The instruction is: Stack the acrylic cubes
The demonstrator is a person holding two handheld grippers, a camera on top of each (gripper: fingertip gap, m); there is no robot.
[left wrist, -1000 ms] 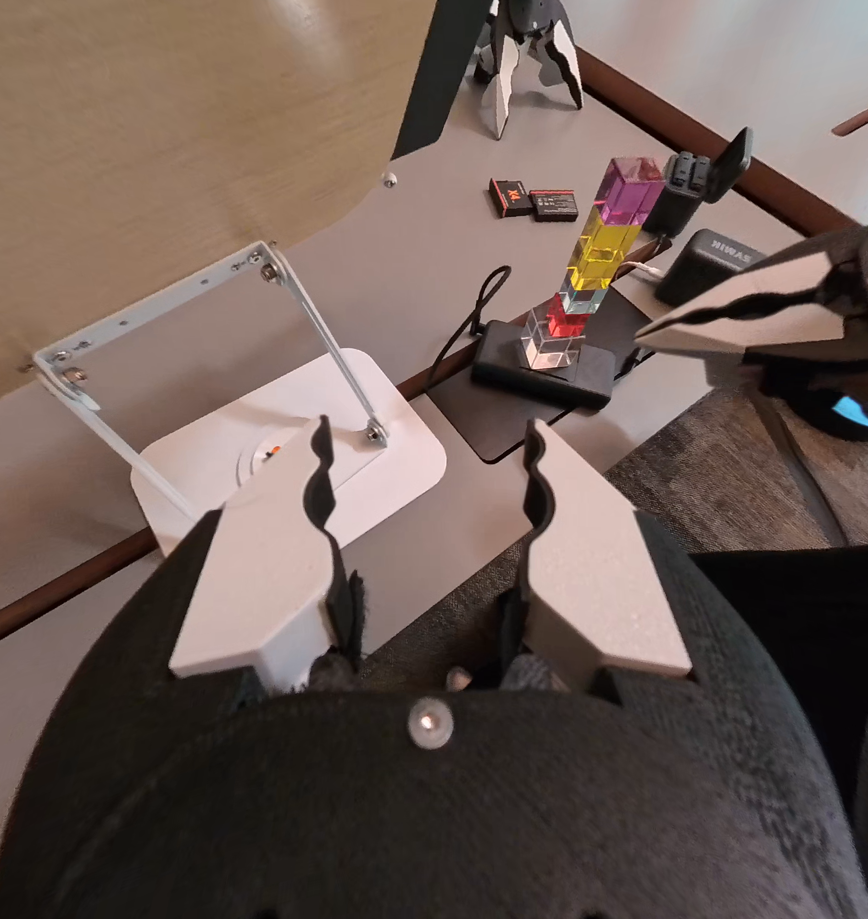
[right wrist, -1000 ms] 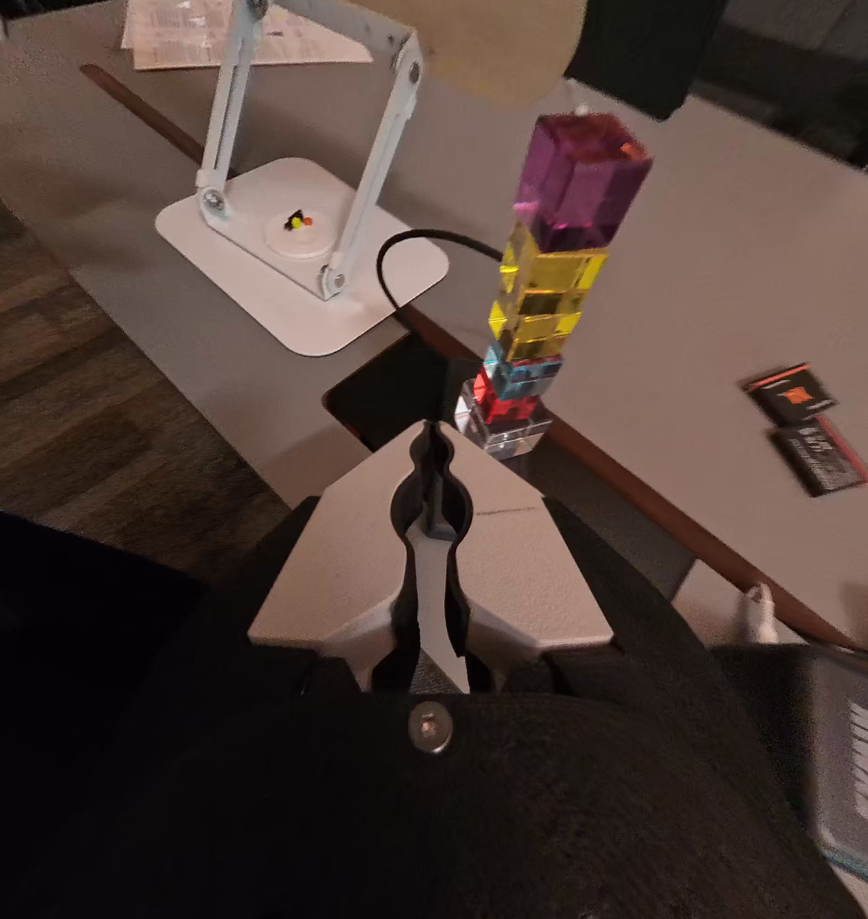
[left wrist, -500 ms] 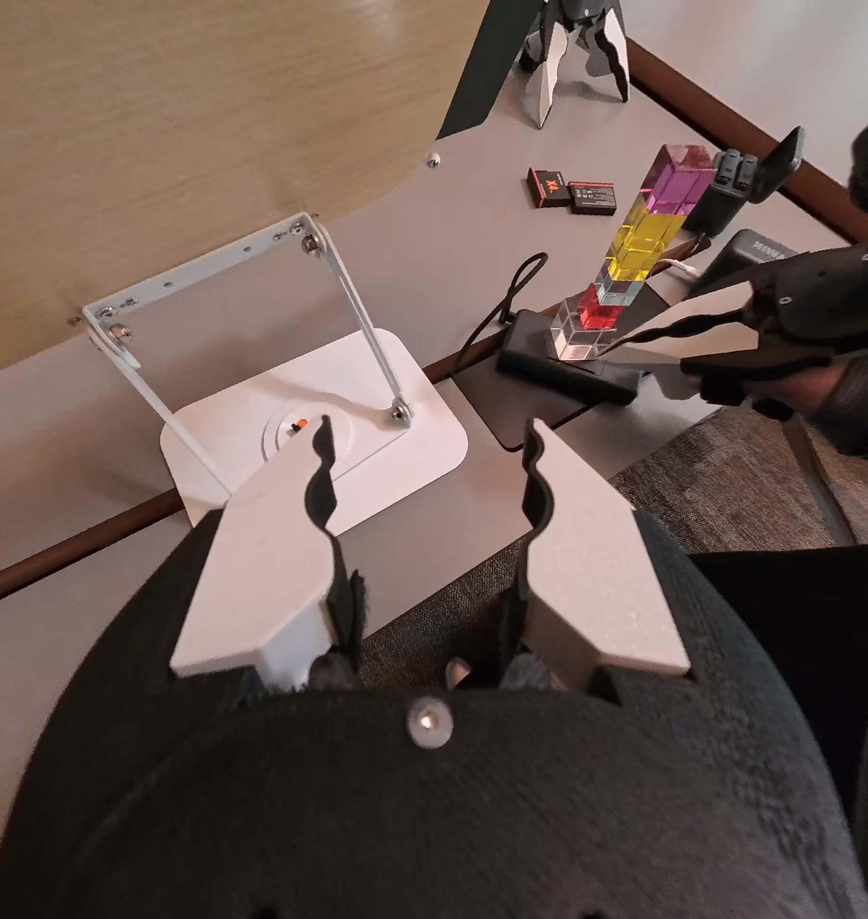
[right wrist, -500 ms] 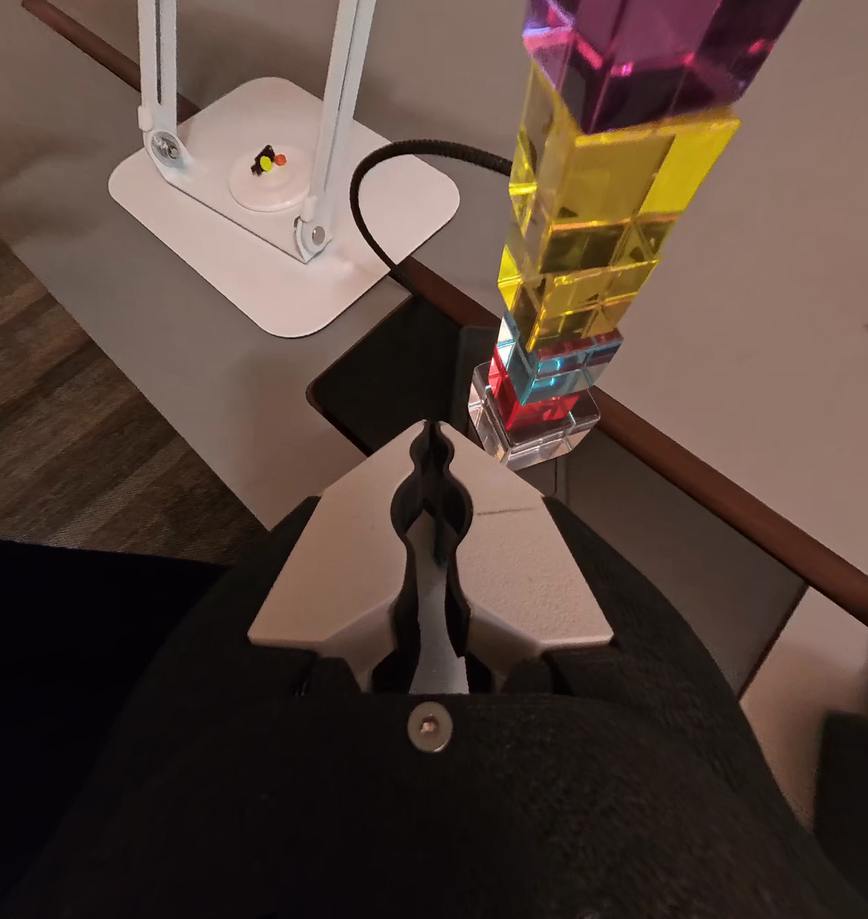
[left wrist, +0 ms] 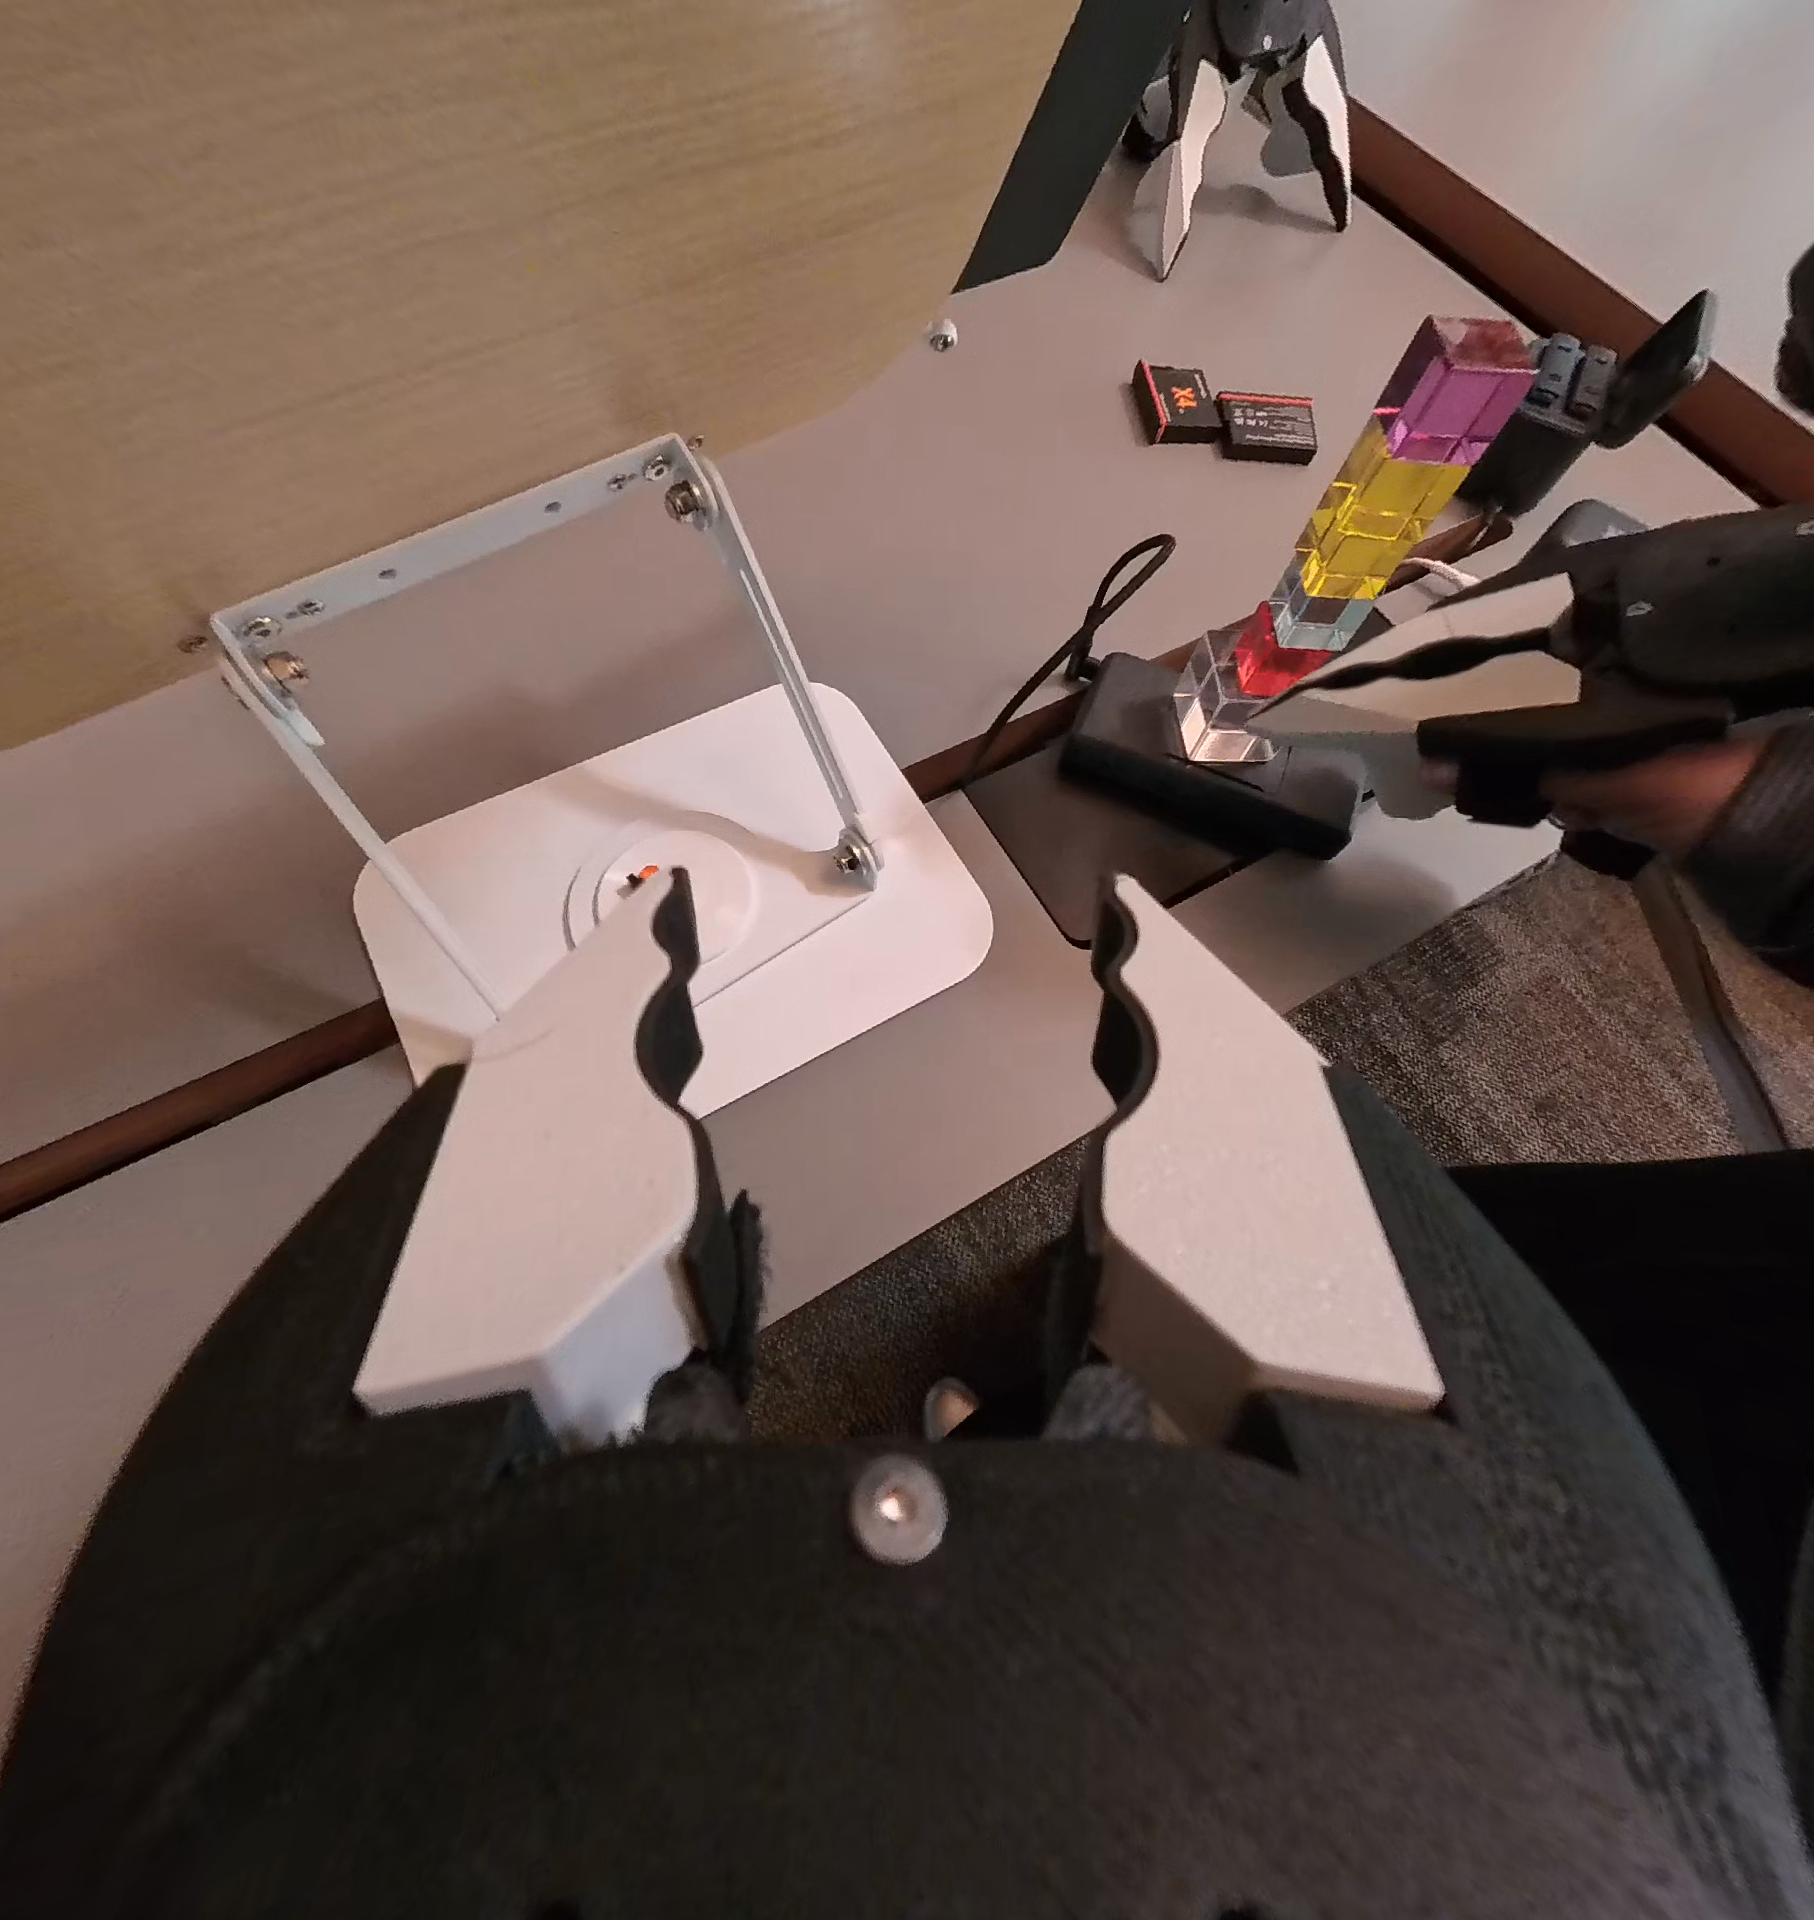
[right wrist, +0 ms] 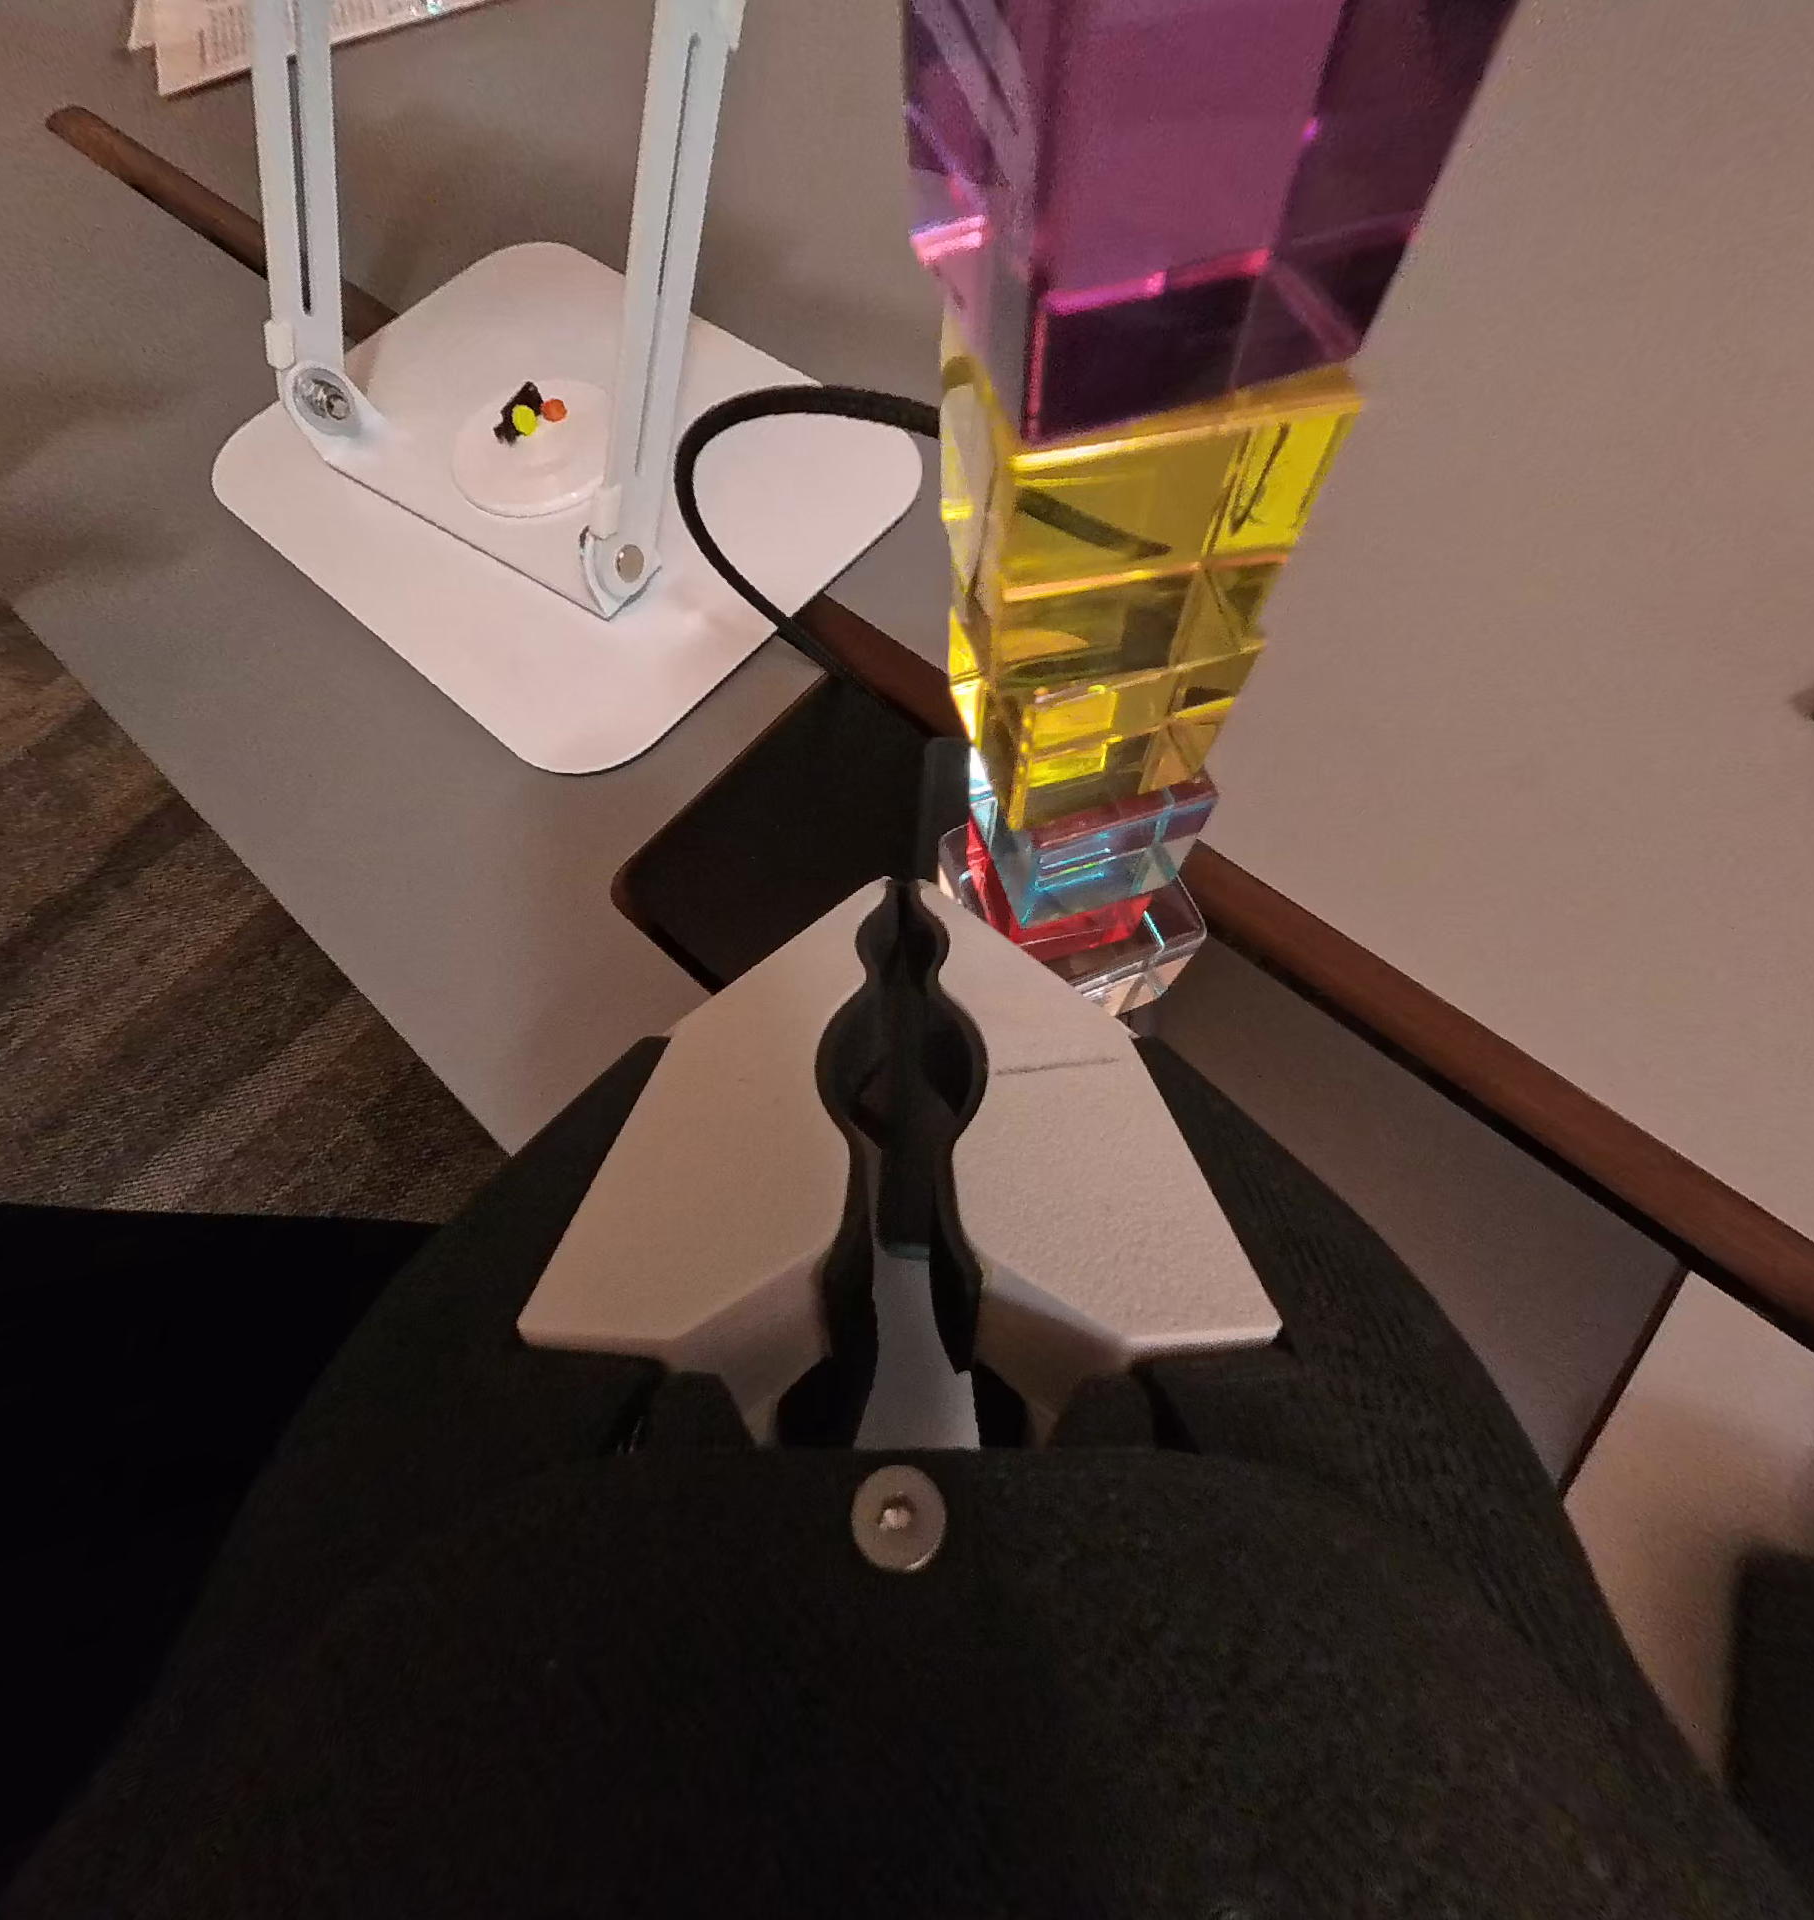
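Observation:
A tall tower of see-through cubes (left wrist: 1370, 530), purple on top, then yellow, pale blue, red and clear, stands on a flat black box (left wrist: 1194, 779) at the table's notch. My right gripper (right wrist: 903, 883) is shut with nothing between its pads. Its tips sit right beside the clear bottom cube (right wrist: 1142, 966) of the tower (right wrist: 1121, 582). It also shows in the left wrist view (left wrist: 1267, 717), level with the tower's foot; I cannot tell if it touches. My left gripper (left wrist: 898, 883) is open and empty, above the table edge by the white stand base (left wrist: 861, 935).
The white stand (right wrist: 529, 623) carries a wooden board (left wrist: 363, 208) on two metal arms. A black cable (left wrist: 1111, 603) runs to the box. Two small black packs (left wrist: 1220, 416), a black charger (left wrist: 1537, 436) and a spare gripper (left wrist: 1235, 104) lie farther back. Carpet (left wrist: 1505, 1039) is below. Some 25 cm of space lies between my two pairs of fingers.
My right gripper has moved in, still shut, from well short of the tower to its bottom cubes. My left gripper stays open and has shifted only slightly.

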